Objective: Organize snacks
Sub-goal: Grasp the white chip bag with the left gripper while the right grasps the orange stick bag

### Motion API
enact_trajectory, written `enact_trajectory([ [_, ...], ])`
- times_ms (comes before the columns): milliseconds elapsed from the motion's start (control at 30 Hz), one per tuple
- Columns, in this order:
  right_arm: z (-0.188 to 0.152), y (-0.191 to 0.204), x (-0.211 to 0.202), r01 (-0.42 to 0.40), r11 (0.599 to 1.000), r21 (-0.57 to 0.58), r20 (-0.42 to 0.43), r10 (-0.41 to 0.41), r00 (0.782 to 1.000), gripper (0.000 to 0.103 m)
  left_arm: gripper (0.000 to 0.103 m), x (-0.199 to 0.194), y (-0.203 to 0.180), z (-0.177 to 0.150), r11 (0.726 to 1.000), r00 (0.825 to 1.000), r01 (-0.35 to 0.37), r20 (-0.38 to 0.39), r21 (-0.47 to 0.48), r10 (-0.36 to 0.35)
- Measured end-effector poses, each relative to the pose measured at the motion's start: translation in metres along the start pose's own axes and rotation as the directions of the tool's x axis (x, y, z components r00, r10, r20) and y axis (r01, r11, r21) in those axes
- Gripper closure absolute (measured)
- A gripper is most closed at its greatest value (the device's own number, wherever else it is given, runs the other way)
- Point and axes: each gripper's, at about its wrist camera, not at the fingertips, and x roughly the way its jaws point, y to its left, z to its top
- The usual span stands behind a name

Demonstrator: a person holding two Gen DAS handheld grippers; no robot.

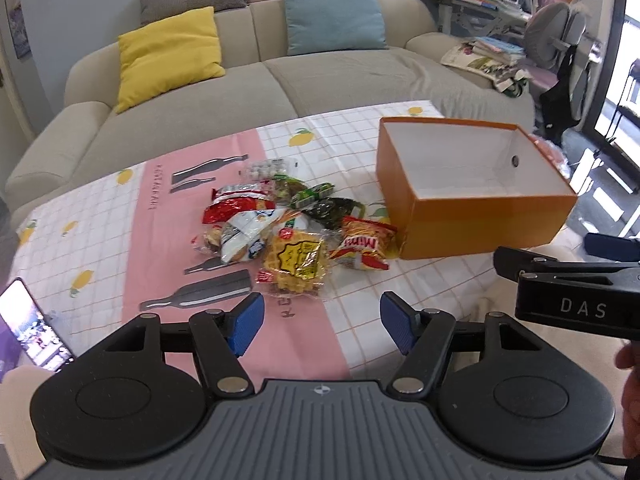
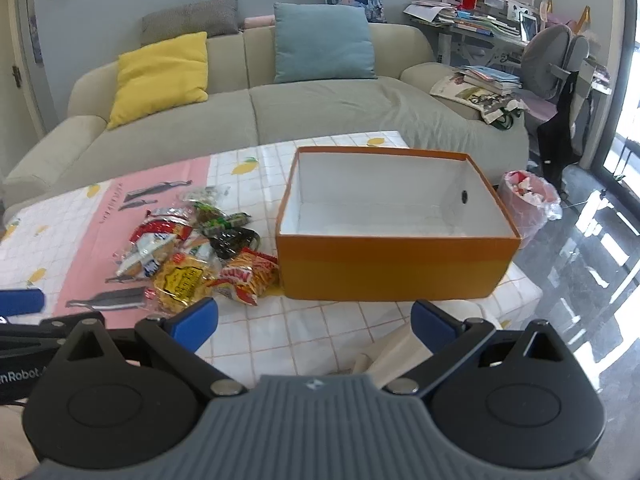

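One orange box [image 2: 396, 276] with a white interior stands open and holds nothing, near the table's right edge, and just off that edge a pink bin [image 2: 528, 204] on the floor is stuffed with crumpled rubbish. Touching the box's left front corner lies the single pile of snacks [image 1: 288, 224], roughly ten packets, among them one yellow waffle pack [image 1: 296, 260] and one red-and-yellow crisp bag [image 1: 362, 244]. The left gripper [image 1: 322, 326] and right gripper [image 2: 314, 326] both hover with jaws spread and gripping nothing over the bare checked cloth [image 2: 320, 332] along the table's near edge.
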Motion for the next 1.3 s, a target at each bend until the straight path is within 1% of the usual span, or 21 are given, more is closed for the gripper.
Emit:
enact_trajectory([
  [133,0.003,-0.006,0.005,-0.034,0.999,0.018,0.011,0.034,0.999,0.003,0.028,0.004,0.008,0.001,0.998,0.999,0.044,0.005,-0.041,-0.044],
  [200,0.006,-0.008,0.011,-0.048,0.999,0.017,0.012,0.048,0.999,0.003,0.028,0.008,0.014,0.004,0.996,0.998,0.056,-0.011,-0.069,-0.057],
  [233,0.008,-0.009,0.014,-0.055,0.998,0.021,0.013,0.055,0.998,0.003,0.032,0.011,0.017,0.004,0.995,0.997,0.067,-0.018,-0.079,-0.069],
  [267,0.009,-0.010,0.017,-0.066,0.997,0.024,0.015,0.066,0.998,0.004,0.041,0.014,0.021,0.006,0.993,0.996,0.084,-0.019,-0.086,-0.086],
  [333,0.011,-0.011,0.024,-0.104,0.994,0.019,0.016,0.104,0.994,0.004,0.053,0.022,0.027,0.006,0.989,0.994,0.102,-0.031,-0.103,-0.106],
  [367,0.011,-0.009,0.030,-0.114,0.993,0.005,0.012,0.114,0.993,0.010,0.057,0.026,0.030,0.007,0.988,0.993,0.106,-0.037,-0.112,-0.111],
  [433,0.011,-0.004,0.041,-0.133,0.991,-0.026,-0.004,0.133,0.991,0.015,0.064,0.032,0.034,0.009,0.988,0.993,0.103,-0.038,-0.111,-0.108],
  [467,0.010,-0.001,0.046,-0.139,0.990,-0.038,-0.013,0.138,0.990,0.015,0.066,0.036,0.035,0.011,0.990,0.994,0.099,-0.036,-0.104,-0.103],
  [567,0.010,0.007,0.065,-0.150,0.987,-0.058,-0.039,0.148,0.988,0.017,0.066,0.045,0.043,0.016,0.990,0.995,0.096,-0.028,-0.101,-0.100],
  [600,0.010,0.011,0.072,-0.151,0.987,-0.062,-0.054,0.147,0.988,0.019,0.065,0.049,0.045,0.019,0.990,0.995,0.094,-0.025,-0.101,-0.097],
  [633,0.011,0.013,0.078,-0.158,0.986,-0.058,-0.067,0.154,0.986,0.020,0.056,0.053,0.048,0.022,0.991,0.996,0.086,-0.024,-0.101,-0.089],
  [667,0.012,0.015,0.084,-0.167,0.985,-0.053,-0.073,0.163,0.984,0.020,0.041,0.058,0.050,0.026,0.992,0.996,0.078,-0.029,-0.099,-0.081],
  [700,0.014,0.018,0.090,-0.167,0.985,-0.050,-0.083,0.163,0.983,0.021,0.036,0.062,0.053,0.029,0.993,0.997,0.070,-0.033,-0.094,-0.074],
  [733,0.015,0.021,0.097,-0.162,0.985,-0.053,-0.096,0.156,0.983,0.025,0.032,0.067,0.055,0.032,0.995,0.997,0.060,-0.034,-0.085,-0.063],
  [800,0.018,0.027,0.114,-0.166,0.985,-0.048,-0.135,0.158,0.978,0.025,0.032,0.077,0.060,0.038,0.997,0.998,0.033,-0.046,-0.065,-0.036],
  [900,0.020,0.033,0.137,-0.163,0.986,-0.030,-0.191,0.154,0.969,0.031,0.031,0.098,0.070,0.046,0.999,0.995,0.009,-0.095,-0.053,-0.014],
  [1000,0.022,0.035,0.159,-0.160,0.987,0.022,-0.238,0.161,0.958,0.031,0.031,0.116,0.080,0.052,0.998,0.992,-0.007,-0.129,-0.058,-0.001],
  [1033,0.023,0.035,0.168,-0.164,0.985,0.061,-0.256,0.174,0.951,0.029,0.028,0.122,0.084,0.053,0.998,0.991,-0.013,-0.131,-0.065,0.004],
  [1067,0.024,0.035,0.175,-0.160,0.983,0.096,-0.269,0.180,0.946,0.023,0.023,0.127,0.087,0.055,0.997,0.992,-0.016,-0.129,-0.072,0.007],
  [1133,0.026,0.037,0.184,-0.141,0.978,0.157,-0.286,0.181,0.941,0.014,0.020,0.139,0.092,0.056,0.997,0.993,-0.016,-0.120,-0.071,0.007],
  [1300,0.029,0.043,0.212,-0.099,0.963,0.249,-0.327,0.180,0.928,0.013,0.019,0.171,0.093,0.057,1.000,0.988,-0.028,-0.150,-0.013,0.025],
])
